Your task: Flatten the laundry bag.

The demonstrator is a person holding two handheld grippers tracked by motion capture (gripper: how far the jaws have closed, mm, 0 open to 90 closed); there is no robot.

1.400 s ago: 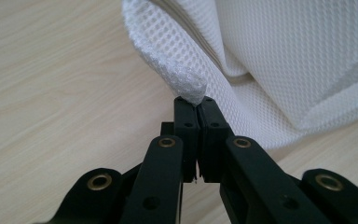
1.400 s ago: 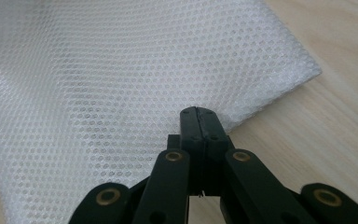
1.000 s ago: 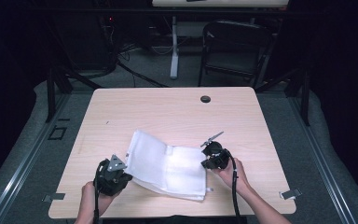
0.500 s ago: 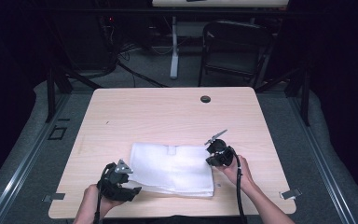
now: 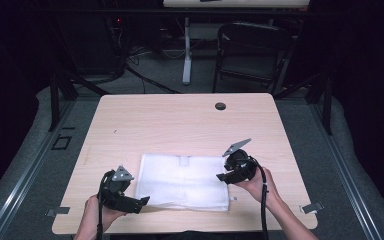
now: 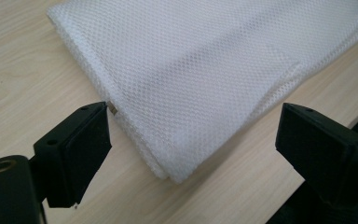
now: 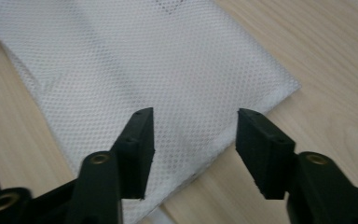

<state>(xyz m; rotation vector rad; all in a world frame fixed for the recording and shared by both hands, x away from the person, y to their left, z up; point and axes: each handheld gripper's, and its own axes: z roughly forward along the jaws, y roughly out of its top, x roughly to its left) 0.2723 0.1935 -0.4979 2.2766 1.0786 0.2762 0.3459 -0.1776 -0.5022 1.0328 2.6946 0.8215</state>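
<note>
**Student:** Cloth position first: where does the folded white mesh cloth lie?

**Tutor:** Flat on the wooden worktop, near its front edge and roughly midway between the left and right edges. A small tab shows at the middle of its far edge.

**Student:** And the left tongs?

**Tutor:** They sit at the cloth's front left corner. Their jaws have just been opening and now stand spread wide. In the left gripper view that corner lies between the jaws, flat on the worktop, and neither pad presses on it.

**Student:** The right tongs?

**Tutor:** They are at the cloth's right edge, held in the person's right hand. Their jaws have also just been opening and are parted about halfway. In the right gripper view the cloth lies beyond them, ungripped.

**Student:** Anything else on the worktop?

**Tutor:** A dark round grommet near the rear edge.
</note>
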